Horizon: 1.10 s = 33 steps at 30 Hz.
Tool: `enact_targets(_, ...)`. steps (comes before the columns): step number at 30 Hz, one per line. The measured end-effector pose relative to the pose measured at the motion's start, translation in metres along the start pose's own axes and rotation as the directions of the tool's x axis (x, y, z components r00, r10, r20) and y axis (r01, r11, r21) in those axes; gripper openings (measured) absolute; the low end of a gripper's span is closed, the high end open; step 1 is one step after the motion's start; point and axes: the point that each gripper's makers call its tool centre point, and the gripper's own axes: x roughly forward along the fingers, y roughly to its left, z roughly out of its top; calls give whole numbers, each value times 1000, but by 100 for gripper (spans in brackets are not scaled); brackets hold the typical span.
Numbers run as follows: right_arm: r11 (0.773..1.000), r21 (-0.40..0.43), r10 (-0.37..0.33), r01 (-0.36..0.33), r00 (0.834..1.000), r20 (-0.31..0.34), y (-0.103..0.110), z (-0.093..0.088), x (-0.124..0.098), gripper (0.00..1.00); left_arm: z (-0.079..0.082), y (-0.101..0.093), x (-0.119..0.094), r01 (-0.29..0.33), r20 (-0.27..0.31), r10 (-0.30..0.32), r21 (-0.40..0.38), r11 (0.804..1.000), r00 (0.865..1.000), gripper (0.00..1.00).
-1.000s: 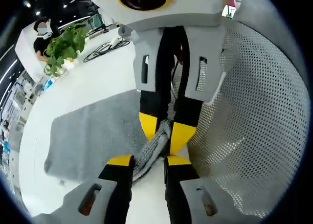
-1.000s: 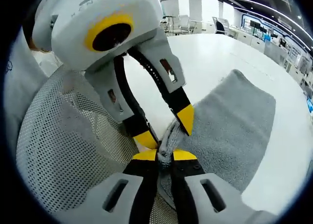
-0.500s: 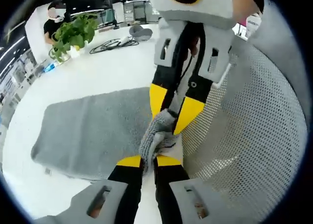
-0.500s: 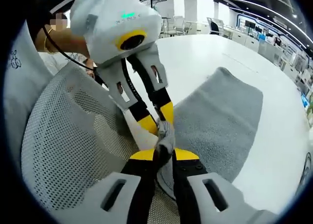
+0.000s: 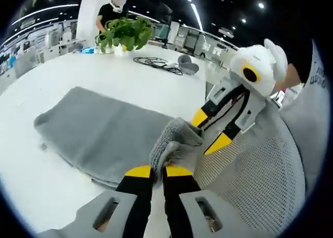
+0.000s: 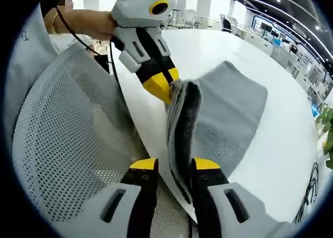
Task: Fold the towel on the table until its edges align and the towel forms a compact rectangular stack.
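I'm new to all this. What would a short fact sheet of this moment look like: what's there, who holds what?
Surface: white table
Main item: grey towel, partly lifted at its near edge
Left hand-held gripper: shut on a bunched towel corner
Right hand-held gripper: jaws apart, the towel's edge passing between them
Beside the table: white mesh chair
Background: potted plant, black cable, a person standing behind the plant

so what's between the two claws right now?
A raised edge of the grey towel spans from the right claw to the left claw, as the right gripper view shows.
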Motion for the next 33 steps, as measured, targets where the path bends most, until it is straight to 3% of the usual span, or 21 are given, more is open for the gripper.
enact_targets(6,997,4,-79,79,997,-1,-16,-9,-5,28,8,3,-3,9,71,-1,-117,993,997,7)
enact_targets(12,995,38,-89,89,996,4,-25,-13,-15,29,10,7,-9,-2,89,15,-146,989,996,7)
enact_targets(15,996,2,-87,87,996,-11,-25,-15,-14,29,16,6,-12,11,136,23,-245,970,990,7)
enact_targets(18,992,-92,-90,85,995,-49,-22,-20,-11,30,18,12,-17,16,164,36,-306,952,986,7)
enact_targets(24,989,-99,-112,106,992,-56,-24,-20,-7,29,21,20,-21,20,190,48,-342,940,981,7)
enact_targets(27,988,-97,-130,122,988,-80,-32,-24,-8,23,22,22,-23,28,204,49,-358,933,978,7)
enact_targets(33,990,-68,-128,126,992,-13,-37,-11,-10,13,23,21,-25,24,204,47,-334,942,978,7)
